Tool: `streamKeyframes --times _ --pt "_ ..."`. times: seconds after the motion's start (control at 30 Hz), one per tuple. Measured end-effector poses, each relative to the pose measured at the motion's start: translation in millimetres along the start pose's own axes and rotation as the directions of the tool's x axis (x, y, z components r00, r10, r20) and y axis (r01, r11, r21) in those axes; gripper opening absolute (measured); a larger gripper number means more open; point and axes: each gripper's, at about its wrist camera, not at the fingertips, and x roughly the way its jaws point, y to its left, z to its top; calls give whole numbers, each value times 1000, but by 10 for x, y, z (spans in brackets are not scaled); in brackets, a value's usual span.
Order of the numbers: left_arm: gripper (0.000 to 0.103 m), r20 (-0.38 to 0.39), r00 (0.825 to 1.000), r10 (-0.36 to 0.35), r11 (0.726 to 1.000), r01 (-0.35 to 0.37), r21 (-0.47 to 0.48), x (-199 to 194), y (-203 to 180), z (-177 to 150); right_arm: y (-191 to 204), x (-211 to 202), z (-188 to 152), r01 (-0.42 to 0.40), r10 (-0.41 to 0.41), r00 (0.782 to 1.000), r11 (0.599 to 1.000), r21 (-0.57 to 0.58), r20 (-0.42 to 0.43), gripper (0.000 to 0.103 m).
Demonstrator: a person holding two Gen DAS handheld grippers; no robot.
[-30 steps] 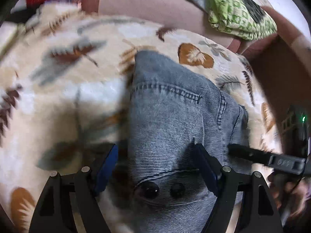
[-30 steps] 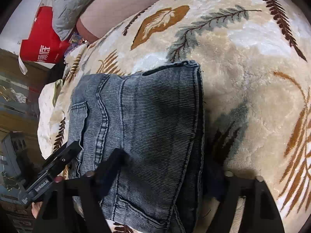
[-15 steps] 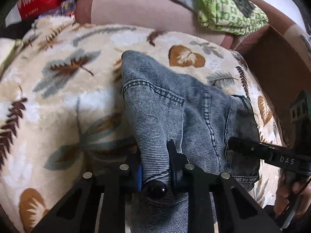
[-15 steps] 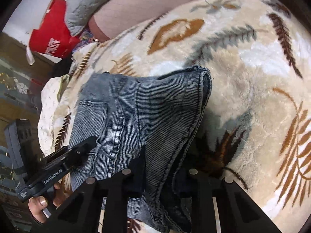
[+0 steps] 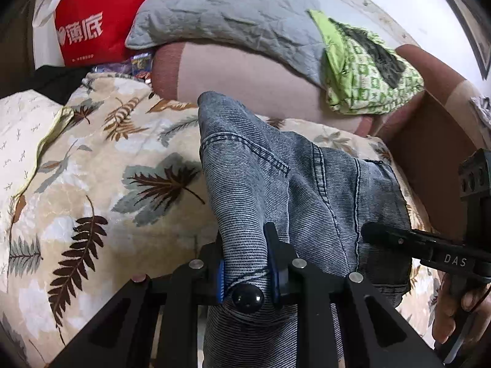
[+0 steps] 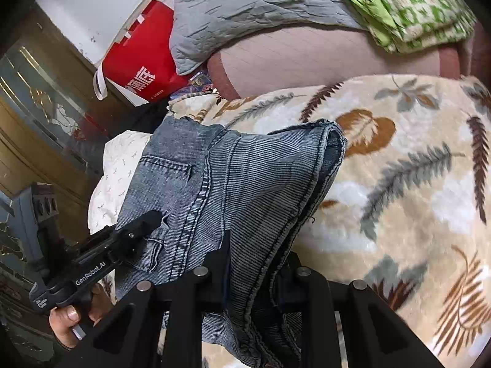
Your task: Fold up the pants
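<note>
Grey-blue denim pants (image 5: 307, 190) hang lifted above a leaf-patterned blanket (image 5: 92, 168). My left gripper (image 5: 245, 254) is shut on one end of the waistband beside a dark button (image 5: 247, 297). My right gripper (image 6: 254, 257) is shut on the other bunched edge of the pants (image 6: 245, 190). The denim is stretched between the two grippers and its far part droops toward the blanket (image 6: 414, 184). Each gripper shows in the other's view: the right one (image 5: 380, 236) and the left one (image 6: 147, 219), each held by a hand.
A pink sofa back (image 5: 245, 73) rises behind the blanket, with a grey quilted cushion (image 5: 230, 9) and a green patterned cloth (image 5: 368, 70) on it. A red paper bag (image 5: 92, 24) stands at the far left. A wooden cabinet (image 6: 36, 122) is at the left.
Both grippers closed on the pants' edge and lifted it off the blanket. The denim now hangs raised and bunched instead of lying flat.
</note>
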Motion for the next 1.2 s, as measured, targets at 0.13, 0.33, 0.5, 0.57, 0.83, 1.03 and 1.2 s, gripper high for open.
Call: streamKeyframes --times 0.13,0.33,0.5,0.57,0.83,1.03,1.2 --pt "25 -59 998 14 1000 -14 5 374 63 -129 -136 273 -72 38 -37 999 999 8 -32 23" --pt "53 -125 988 95 995 -93 17 868 145 -428 -475 802 -368 154 -148 980 987 40 -132 34" --pt "67 -112 990 88 996 -90 -10 710 166 -407 -535 670 -379 169 -161 981 984 63 -111 51" --pt "67 -102 990 95 995 -96 -7 628 153 -422 -487 546 -366 196 -191 978 979 53 -87 52" --pt "67 -33 991 132 991 -131 37 257 46 -456 -16 124 -446 247 -245 968 968 -33 60 53" --pt "73 -80 978 192 981 -189 44 442 83 -626 11 637 -696 349 -360 931 927 -137 -61 59" --pt "75 -91 973 211 977 -207 53 533 110 -687 -67 614 -672 348 -357 930 932 -100 -86 60"
